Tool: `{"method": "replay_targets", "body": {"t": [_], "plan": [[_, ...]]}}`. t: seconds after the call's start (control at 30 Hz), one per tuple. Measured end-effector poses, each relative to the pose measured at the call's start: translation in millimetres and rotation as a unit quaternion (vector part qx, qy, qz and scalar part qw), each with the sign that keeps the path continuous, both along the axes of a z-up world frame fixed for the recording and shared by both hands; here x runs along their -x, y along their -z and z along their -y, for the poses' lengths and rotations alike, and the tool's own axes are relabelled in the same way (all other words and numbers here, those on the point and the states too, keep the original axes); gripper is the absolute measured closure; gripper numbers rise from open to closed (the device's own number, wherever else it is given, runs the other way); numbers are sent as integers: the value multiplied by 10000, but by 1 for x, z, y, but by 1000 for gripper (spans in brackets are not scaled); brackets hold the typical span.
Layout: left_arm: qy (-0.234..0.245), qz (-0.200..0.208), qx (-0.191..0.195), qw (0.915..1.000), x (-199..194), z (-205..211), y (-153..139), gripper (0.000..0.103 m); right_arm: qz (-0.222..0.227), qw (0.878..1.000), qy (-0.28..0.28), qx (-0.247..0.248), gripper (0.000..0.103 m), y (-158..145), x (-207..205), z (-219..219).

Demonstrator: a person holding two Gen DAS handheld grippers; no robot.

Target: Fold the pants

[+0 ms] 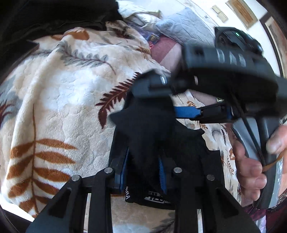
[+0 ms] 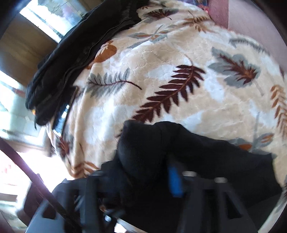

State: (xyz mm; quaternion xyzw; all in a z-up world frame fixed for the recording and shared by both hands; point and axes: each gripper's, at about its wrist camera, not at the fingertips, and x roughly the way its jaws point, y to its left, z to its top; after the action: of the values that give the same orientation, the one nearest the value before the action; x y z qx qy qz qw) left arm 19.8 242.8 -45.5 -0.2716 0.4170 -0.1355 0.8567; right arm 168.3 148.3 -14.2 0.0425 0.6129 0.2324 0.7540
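Note:
The black pants (image 1: pixel 148 136) hang bunched above a cream blanket with a leaf pattern (image 1: pixel 59 93). My left gripper (image 1: pixel 143 172) is shut on the black cloth, which fills the gap between its blue-padded fingers (image 1: pixel 162 172). The right gripper (image 1: pixel 172 107) comes in from the right, held by a hand (image 1: pixel 251 170), and pinches the same bunch higher up. In the right wrist view, my right gripper (image 2: pixel 152 177) is shut on the black pants (image 2: pixel 152 148), with one blue pad (image 2: pixel 174 181) showing. The cloth hides the fingertips.
A second dark garment (image 2: pixel 68 59) lies along the blanket's far left edge; it shows at the top left in the left wrist view (image 1: pixel 53 16). The leaf blanket (image 2: pixel 179 71) covers the bed. Grey pillows (image 1: pixel 181 26) lie at the back.

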Motion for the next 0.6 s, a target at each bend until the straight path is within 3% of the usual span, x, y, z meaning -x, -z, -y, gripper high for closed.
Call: {"method": "replay_targets", "body": {"t": [0.03, 0.1, 0.23, 0.37, 0.4, 0.43, 0.5, 0.53, 0.6], "plan": [[-7, 11, -2, 10000, 1, 0, 0, 75, -64, 10000, 38, -10, 22, 2, -4, -4], [-6, 79, -69, 9999, 6, 1, -2, 75, -138, 9998, 16, 130, 22, 6, -10, -16], [32, 210, -238, 9995, 11, 11, -7, 78, -208, 9957, -240, 872, 22, 20, -17, -46], [167, 387, -367, 9984, 15, 25, -16, 82, -88, 9817, -826, 1712, 22, 31, -8, -71], [194, 431, -361, 9982, 16, 28, -18, 84, 0, 9775, -996, 1859, 27, 31, -4, -74], [234, 447, -327, 9982, 17, 30, -20, 85, 158, 9729, -1097, 2030, 46, 30, 0, -75], [304, 487, -237, 9981, 19, 34, -24, 88, 262, 9747, -1108, 1926, 59, 23, 4, -66], [346, 517, -180, 9979, 20, 37, -27, 88, 302, 9758, -1084, 1874, 71, 20, 5, -62], [457, 640, -108, 9968, 27, 46, -34, 88, 419, 9819, -974, 1571, 76, 5, 9, -44]]}}
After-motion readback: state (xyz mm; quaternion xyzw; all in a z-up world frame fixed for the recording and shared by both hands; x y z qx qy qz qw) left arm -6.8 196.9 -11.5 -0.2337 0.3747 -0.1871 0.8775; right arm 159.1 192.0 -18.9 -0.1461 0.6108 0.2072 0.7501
